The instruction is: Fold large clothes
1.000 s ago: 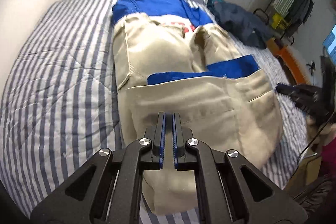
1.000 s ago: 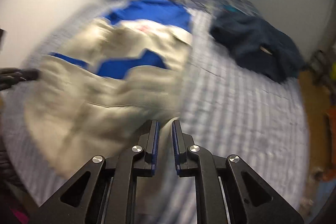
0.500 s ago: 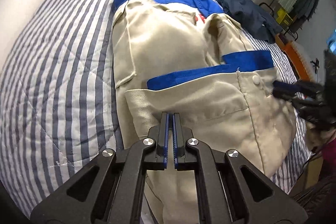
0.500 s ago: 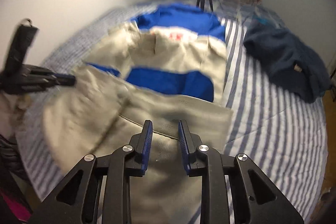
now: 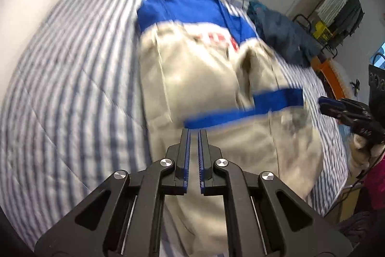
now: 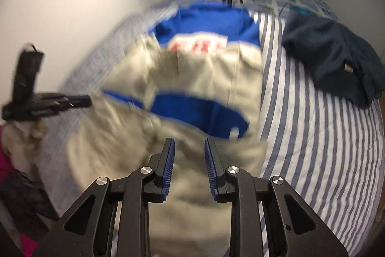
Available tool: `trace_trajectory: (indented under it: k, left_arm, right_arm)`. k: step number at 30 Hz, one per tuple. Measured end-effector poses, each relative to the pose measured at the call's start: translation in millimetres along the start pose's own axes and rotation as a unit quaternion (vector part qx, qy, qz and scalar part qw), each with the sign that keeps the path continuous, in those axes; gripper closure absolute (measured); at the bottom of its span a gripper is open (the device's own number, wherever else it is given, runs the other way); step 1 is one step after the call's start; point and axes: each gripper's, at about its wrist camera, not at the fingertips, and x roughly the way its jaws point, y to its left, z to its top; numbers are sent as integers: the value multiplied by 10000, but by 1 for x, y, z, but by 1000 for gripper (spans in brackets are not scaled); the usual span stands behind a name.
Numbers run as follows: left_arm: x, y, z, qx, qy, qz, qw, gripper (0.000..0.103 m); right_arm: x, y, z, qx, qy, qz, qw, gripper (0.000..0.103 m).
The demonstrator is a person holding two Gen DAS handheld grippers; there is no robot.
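Lying folded on the striped bed (image 5: 72, 93): beige-and-blue jacket (image 5: 199, 78) | left gripper (image 5: 194, 134) hovering above it, fingers together, empty | right gripper (image 6: 189, 143) hovering, fingers apart, empty | dark garment (image 6: 336, 59) lying beside the jacket

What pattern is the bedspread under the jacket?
Blue and white stripes on the bedspread, clearest in the right wrist view.
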Motion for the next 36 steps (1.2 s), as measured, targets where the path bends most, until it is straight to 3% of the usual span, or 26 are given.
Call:
trace_trajectory:
  k: [4, 6, 7, 8, 11, 17, 19, 21, 30, 36]
  left_arm:
    - [-8, 16, 41, -98, -164, 31, 9998, 95]
    - [-8, 26, 66, -197, -250, 10, 9995, 74]
    - [-7, 32, 79, -245, -308, -6, 9992, 58]
    - [-5, 35, 89, -275, -353, -13, 9990, 56]
    - [6, 47, 118, -362, -406, -10, 9985, 56]
    - [51, 74, 165, -552, -147, -131, 9983, 55]
    - [71, 87, 182, -660, -69, -137, 9977, 51]
    - [88, 97, 194, -778, -3, -151, 9969, 48]
    - [157, 124, 239, -848, 244, -126, 9960, 48]
    - [187, 126, 253, -817, 439, -319, 9952, 48]
  right_arm:
    - [-16, -13, 40, -22, -387, -87, 9992, 75]
    - [-19, -20, 60, -73, -504, -118, 9986, 68]
    - [-17, -25, 68, -77, -530, -117, 9985, 68]
    - [-16, -28, 74, -72, -574, -156, 9982, 68]
    - [-4, -41, 99, -23, -670, -262, 9974, 68]
    - [37, -73, 141, 293, -654, -202, 9972, 68]
    - [53, -81, 153, 356, -638, -138, 9972, 63]
    - [70, -90, 163, 407, -631, -104, 9971, 50]
    - [157, -131, 208, 767, -401, -178, 9961, 50]
    - [201, -154, 227, 1025, -143, -164, 9945, 50]
